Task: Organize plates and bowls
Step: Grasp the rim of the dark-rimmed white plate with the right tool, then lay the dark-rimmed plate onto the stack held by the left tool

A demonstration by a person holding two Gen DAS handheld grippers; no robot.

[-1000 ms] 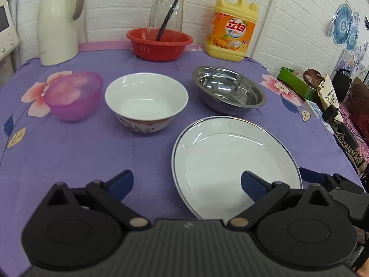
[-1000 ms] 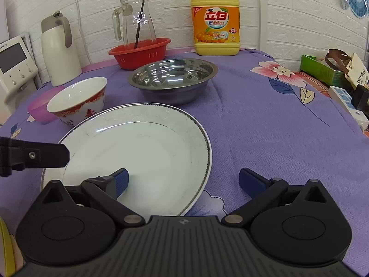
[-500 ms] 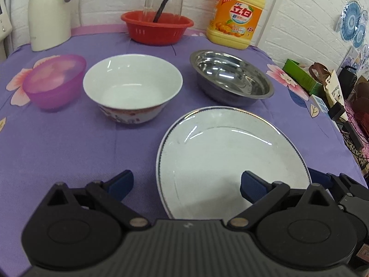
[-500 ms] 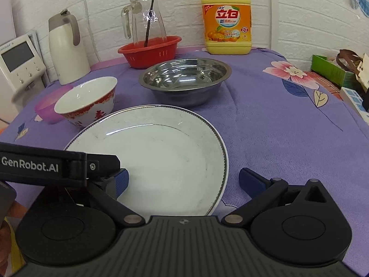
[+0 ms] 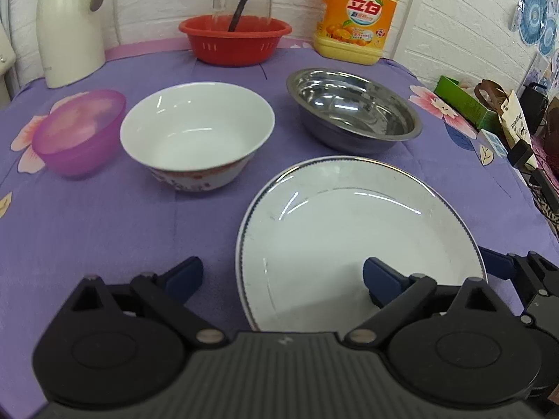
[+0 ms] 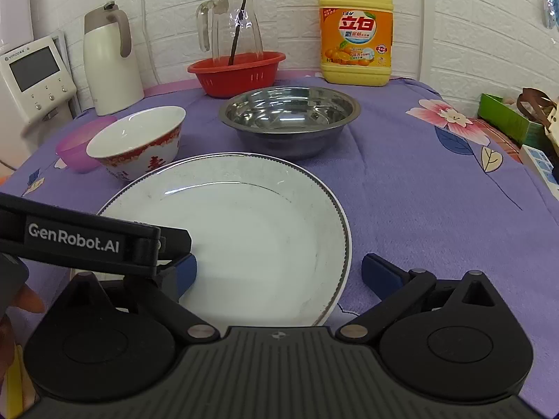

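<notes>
A large white plate [image 5: 356, 230] lies on the purple cloth, also in the right wrist view [image 6: 244, 237]. Behind it stand a white bowl with red pattern [image 5: 197, 136] [image 6: 139, 143], a steel bowl [image 5: 353, 108] [image 6: 290, 118] and a small purple bowl [image 5: 80, 129] [image 6: 82, 146]. My left gripper [image 5: 283, 277] is open, its right finger over the plate's near part. My right gripper [image 6: 279, 274] is open, straddling the plate's right rim. Both are empty.
At the back stand a red basket [image 5: 234, 38] with a glass jug [image 6: 234, 24], a yellow detergent bottle [image 5: 360, 21] and a white thermos [image 5: 68, 31]. Boxes and bags [image 5: 489, 108] lie past the table's right edge.
Both grippers have moved forward toward the plate. The left gripper's side now crosses the right wrist view at lower left. Jaws stayed open.
</notes>
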